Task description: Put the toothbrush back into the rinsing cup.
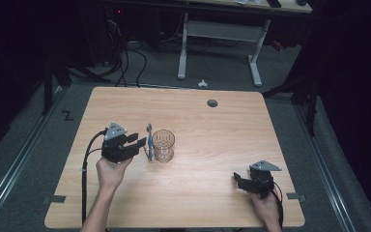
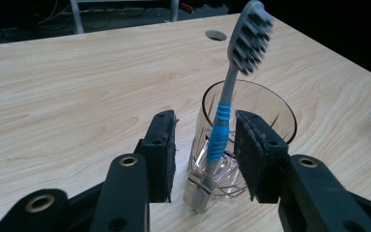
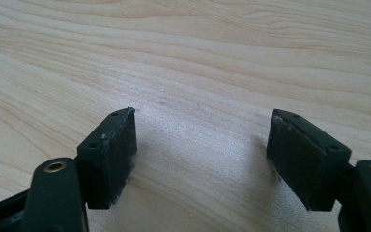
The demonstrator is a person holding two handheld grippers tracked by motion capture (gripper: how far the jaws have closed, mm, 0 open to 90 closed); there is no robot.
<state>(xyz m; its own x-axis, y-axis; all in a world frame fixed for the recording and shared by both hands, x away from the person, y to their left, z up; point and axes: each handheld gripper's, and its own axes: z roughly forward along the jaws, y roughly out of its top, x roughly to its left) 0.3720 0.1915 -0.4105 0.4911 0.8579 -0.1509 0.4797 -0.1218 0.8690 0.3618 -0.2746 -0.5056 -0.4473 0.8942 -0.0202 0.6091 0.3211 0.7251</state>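
A toothbrush (image 1: 149, 142) with a grey head and blue grip stands nearly upright, leaning on the outside of a clear cut-glass tumbler (image 1: 163, 145) at the table's left middle. My left gripper (image 1: 137, 141) is just left of it. In the left gripper view the toothbrush (image 2: 222, 121) rises between the two jaws, closer to the right one, with its clear base on the wood and the tumbler (image 2: 270, 111) behind. My left gripper (image 2: 206, 123) is open, with a gap on each side of the handle. My right gripper (image 1: 236, 180) rests low near the front right, open (image 3: 203, 125) over bare wood.
The wooden table (image 1: 212, 130) has a round cable hole (image 1: 212, 103) near its far edge. Beyond it stand a white desk frame (image 1: 256, 63) and floor cables (image 1: 125, 63). A small white object (image 1: 202, 83) lies on the floor behind the table.
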